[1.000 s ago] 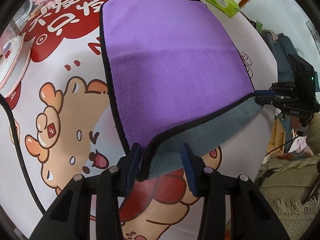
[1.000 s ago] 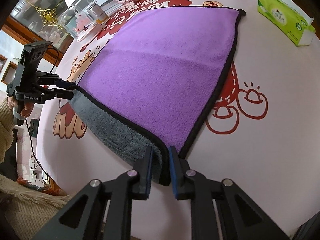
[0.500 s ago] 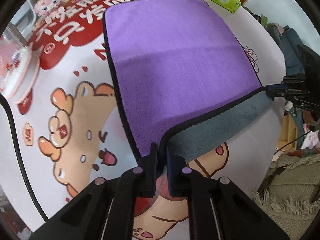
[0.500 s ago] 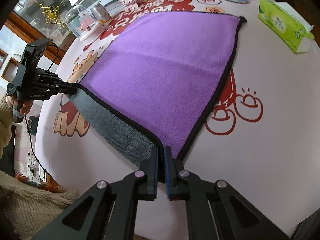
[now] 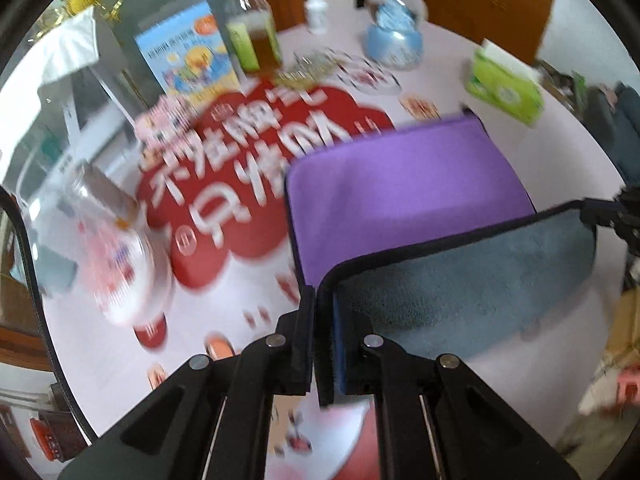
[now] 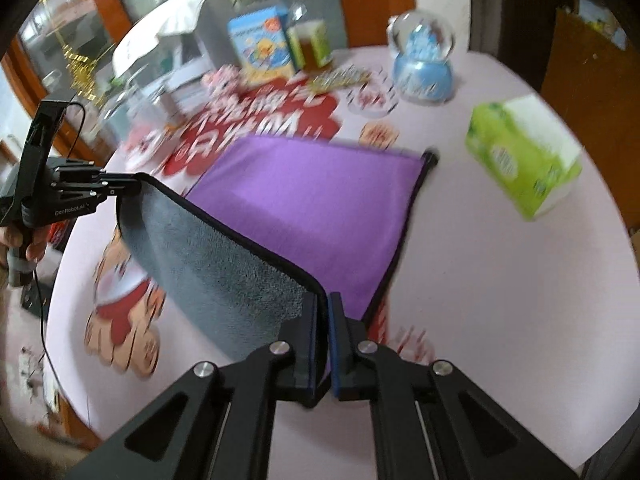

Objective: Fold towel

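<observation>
Fold was midway. Left gripper [image 5: 323, 344] and right gripper [image 6: 323, 344] each clamped tight on a near corner of the towel [image 6: 320, 204], lifted grey-side-up over the table [image 6: 500, 280]; far half lay flat. Left: lay down, align.

Round tabletop [image 6: 500, 288] under pale pink cartoon-print cover. Orange-brown wooden door panels [image 5: 472, 4] behind. Glass-fronted cabinet [image 6: 52, 40] at left, daylight on panes. Fringed beige fabric [image 5: 612, 364] beyond table's right edge.

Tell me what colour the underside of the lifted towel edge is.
Grey, with a black trim; the towel top is purple. It shows best in the right wrist view.
</observation>
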`<state>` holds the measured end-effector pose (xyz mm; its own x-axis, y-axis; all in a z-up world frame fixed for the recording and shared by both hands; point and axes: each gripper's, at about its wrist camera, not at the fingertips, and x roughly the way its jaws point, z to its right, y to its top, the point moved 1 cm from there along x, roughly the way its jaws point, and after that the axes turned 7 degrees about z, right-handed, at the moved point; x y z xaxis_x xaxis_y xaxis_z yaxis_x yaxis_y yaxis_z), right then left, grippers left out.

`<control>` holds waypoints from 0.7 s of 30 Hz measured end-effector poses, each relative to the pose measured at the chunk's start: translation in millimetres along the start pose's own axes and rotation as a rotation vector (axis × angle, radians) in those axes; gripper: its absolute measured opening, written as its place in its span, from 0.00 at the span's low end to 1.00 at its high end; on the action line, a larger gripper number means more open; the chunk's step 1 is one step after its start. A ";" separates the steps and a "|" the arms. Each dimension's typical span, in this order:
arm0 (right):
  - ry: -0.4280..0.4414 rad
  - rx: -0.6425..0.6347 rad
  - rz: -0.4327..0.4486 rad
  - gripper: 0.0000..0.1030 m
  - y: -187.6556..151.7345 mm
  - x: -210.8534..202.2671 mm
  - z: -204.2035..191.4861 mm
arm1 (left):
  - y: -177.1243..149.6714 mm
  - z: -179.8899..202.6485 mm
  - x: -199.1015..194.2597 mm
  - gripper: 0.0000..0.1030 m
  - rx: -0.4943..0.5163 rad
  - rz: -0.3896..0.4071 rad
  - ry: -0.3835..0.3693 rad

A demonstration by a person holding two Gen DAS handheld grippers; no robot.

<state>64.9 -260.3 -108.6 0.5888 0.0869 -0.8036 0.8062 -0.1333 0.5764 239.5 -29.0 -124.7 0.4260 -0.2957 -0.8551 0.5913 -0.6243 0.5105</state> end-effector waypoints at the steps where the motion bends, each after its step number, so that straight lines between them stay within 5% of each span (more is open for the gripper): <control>1: -0.014 0.004 0.013 0.05 8.5 1.9 3.8 | 9.2 -3.1 4.8 0.06 -0.010 0.009 0.011; 9: -0.119 0.035 0.059 0.05 64.8 49.4 35.8 | 64.9 -16.6 58.2 0.06 -0.107 0.032 0.092; 21: -0.169 0.079 0.036 0.05 93.3 104.9 67.4 | 88.2 -22.2 112.1 0.07 -0.194 -0.002 0.146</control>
<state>198.0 -330.1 -149.1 0.5936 -0.0857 -0.8002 0.7742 -0.2106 0.5968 354.6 -101.1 -173.6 0.5107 -0.1785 -0.8410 0.7068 -0.4699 0.5289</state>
